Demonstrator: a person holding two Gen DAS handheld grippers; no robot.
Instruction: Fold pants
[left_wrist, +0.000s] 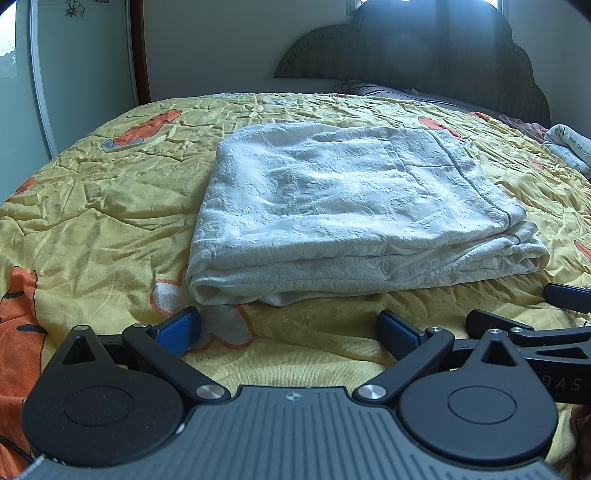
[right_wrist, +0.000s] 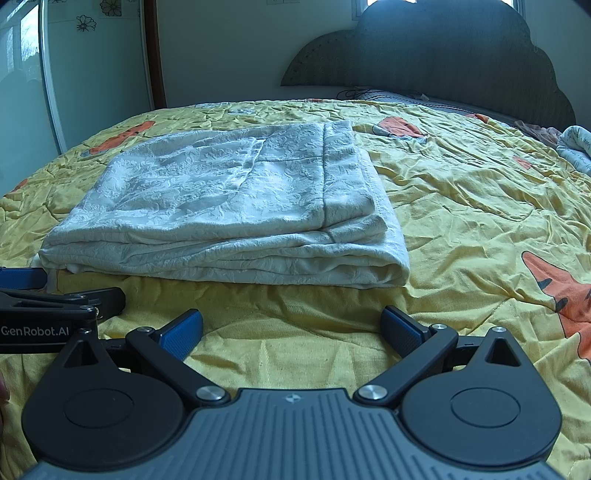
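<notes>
Two grippers, left gripper (left_wrist: 290, 334) and right gripper (right_wrist: 291, 332), both spread wide, empty. White textured folded pants (left_wrist: 343, 206) on yellow quilt (right_wrist: 461, 206), dead ahead of left, ahead-left of right; long axis crosswise; left nearer.

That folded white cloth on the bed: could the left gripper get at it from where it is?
Probably yes: the left gripper is open, and only bare yellow bedspread lies before the white pants.
</notes>
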